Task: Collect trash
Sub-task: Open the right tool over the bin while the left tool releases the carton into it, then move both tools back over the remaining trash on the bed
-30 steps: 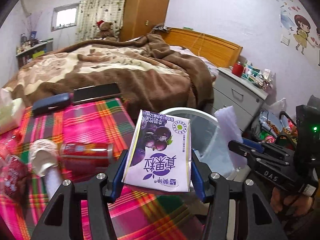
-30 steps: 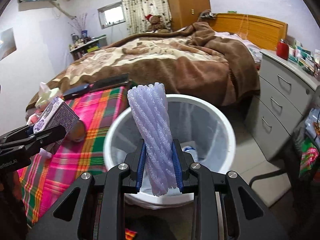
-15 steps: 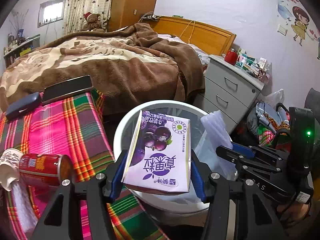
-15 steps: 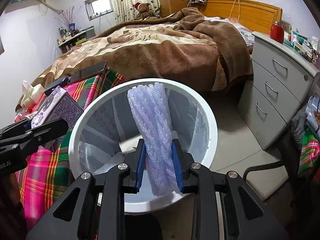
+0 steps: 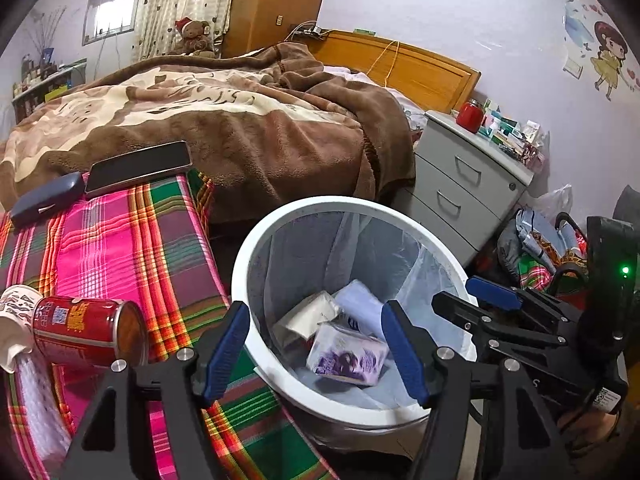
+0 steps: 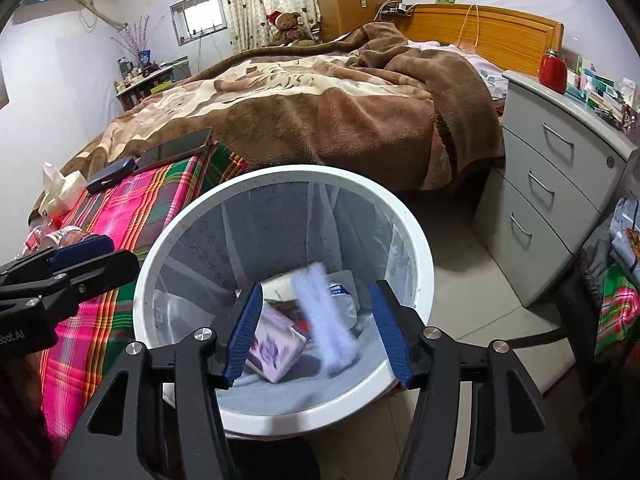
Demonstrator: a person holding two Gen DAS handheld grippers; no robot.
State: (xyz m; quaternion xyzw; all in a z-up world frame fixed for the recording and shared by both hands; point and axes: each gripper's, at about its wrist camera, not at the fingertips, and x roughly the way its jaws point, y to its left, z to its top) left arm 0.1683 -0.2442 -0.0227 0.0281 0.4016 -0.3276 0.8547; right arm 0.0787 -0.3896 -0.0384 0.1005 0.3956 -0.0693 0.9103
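A white bin with a clear liner stands beside the plaid-covered table. Both grippers hover over it with jaws opening and nothing between the pads. My left gripper looks down on the purple juice carton lying in the bin. Under my right gripper the pale purple bubble-wrap roll is blurred, falling into the bin beside the carton. Other white scraps lie at the bottom. A red can lies on its side on the table.
The plaid cloth also carries a white paper cup, a dark case and a tablet. A bed with a brown blanket is behind; grey drawers stand to the right. Bags sit on the floor.
Both grippers opened over the bin. The juice carton left the left gripper and now lies inside. The bubble-wrap roll left the right gripper and is dropping in.
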